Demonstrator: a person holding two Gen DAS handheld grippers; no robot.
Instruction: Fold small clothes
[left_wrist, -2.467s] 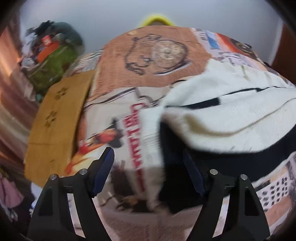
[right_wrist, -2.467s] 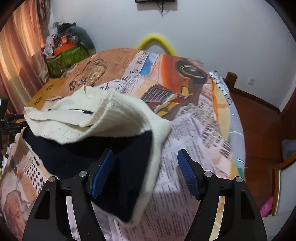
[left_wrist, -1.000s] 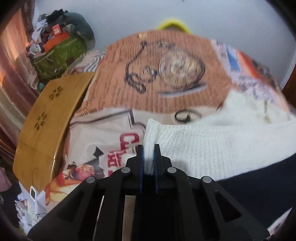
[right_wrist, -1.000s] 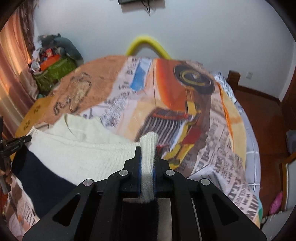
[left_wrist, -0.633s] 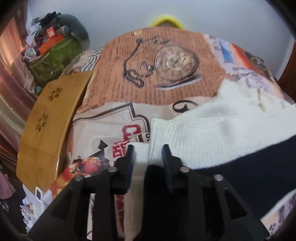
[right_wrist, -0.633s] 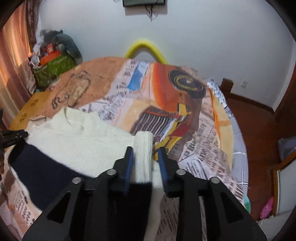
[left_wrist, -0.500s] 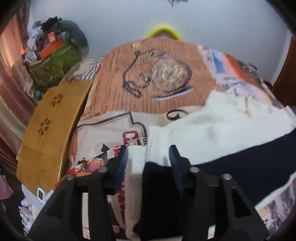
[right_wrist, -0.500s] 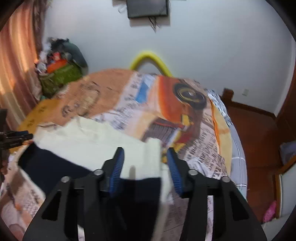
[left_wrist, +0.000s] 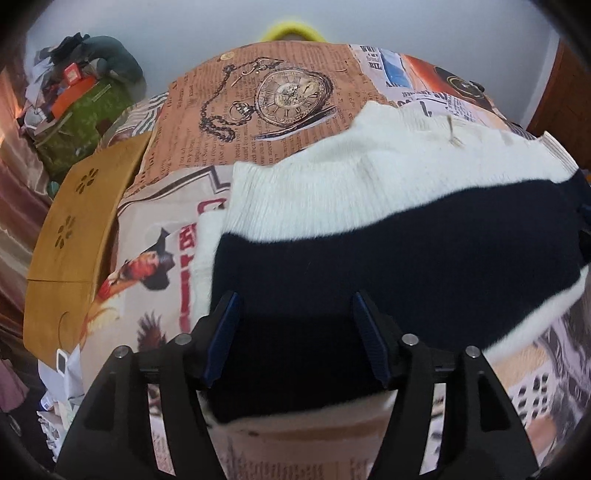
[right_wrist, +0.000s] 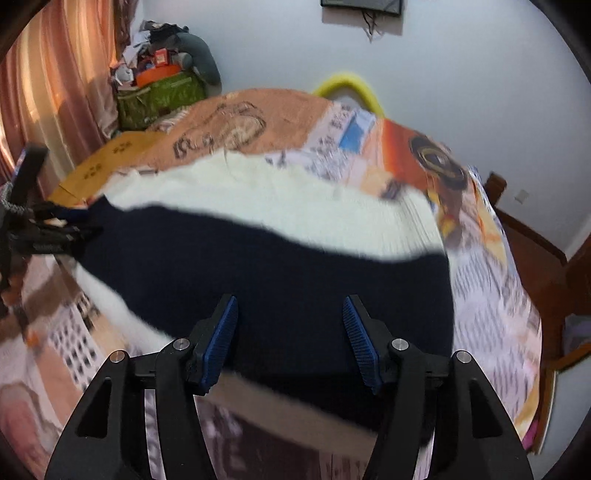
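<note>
With both grippers' (left_wrist: 293, 338) (right_wrist: 290, 339) jaws just opened off the sweater (left_wrist: 406, 240), I needed to back away cleanly without snagging the fold.

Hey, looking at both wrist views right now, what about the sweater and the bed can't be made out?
- Sweater near edge: left wrist view, hidden behind the left gripper.
- Bedspread print: right wrist view, motion-blurred, text unreadable.
- Sleeves and collar: neither view shows them clearly.
- Left gripper's jaws: right wrist view, cut off by the frame edge.
</note>
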